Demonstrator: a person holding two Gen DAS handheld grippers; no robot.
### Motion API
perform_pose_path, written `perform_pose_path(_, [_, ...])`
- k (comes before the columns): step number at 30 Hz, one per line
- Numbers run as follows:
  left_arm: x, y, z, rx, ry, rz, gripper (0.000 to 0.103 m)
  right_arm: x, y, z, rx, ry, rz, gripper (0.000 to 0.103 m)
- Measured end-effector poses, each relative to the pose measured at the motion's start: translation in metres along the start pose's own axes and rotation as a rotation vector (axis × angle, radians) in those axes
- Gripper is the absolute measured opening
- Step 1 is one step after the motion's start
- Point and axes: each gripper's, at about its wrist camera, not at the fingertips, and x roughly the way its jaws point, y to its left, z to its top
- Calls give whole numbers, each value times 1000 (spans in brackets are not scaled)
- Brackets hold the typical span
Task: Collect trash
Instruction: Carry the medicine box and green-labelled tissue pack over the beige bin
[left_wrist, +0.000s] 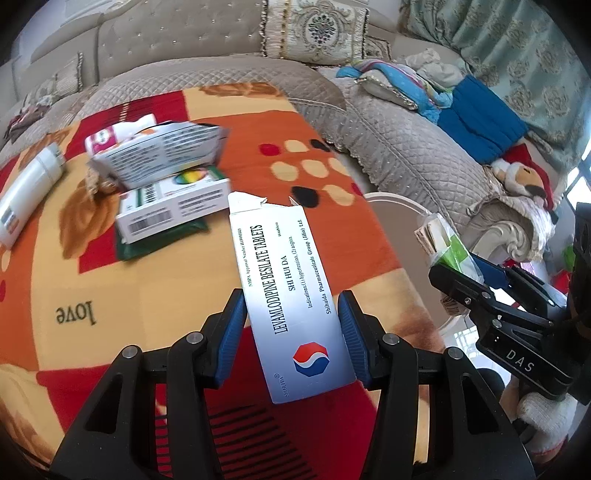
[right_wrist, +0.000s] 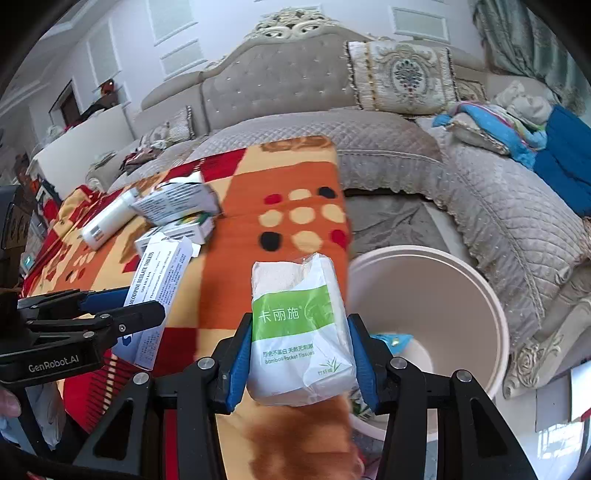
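Observation:
My left gripper (left_wrist: 291, 332) is shut on a white tablet box (left_wrist: 288, 295) with an open torn flap, held above the patterned blanket (left_wrist: 110, 295). It also shows in the right wrist view (right_wrist: 155, 291). My right gripper (right_wrist: 299, 362) is shut on a pack of bamboo pocket tissues (right_wrist: 299, 332), held at the blanket's right edge beside the cream trash bin (right_wrist: 443, 288). The right gripper shows in the left wrist view (left_wrist: 476, 277), over the bin's rim (left_wrist: 399, 201). Several more medicine boxes (left_wrist: 166, 173) and a white bottle (left_wrist: 29, 192) lie on the blanket.
A quilted grey sofa (right_wrist: 369, 147) wraps around the back and right. Cushions, blue cloth (left_wrist: 476, 122) and a plush toy (left_wrist: 524, 181) lie on it. Something blue (right_wrist: 391, 339) lies inside the bin.

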Motion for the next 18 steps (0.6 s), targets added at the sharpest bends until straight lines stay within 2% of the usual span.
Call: perform_pose_path(18, [34,-75,22,106,26,-49,49,-9,-72,-13,125,8,-77,47])
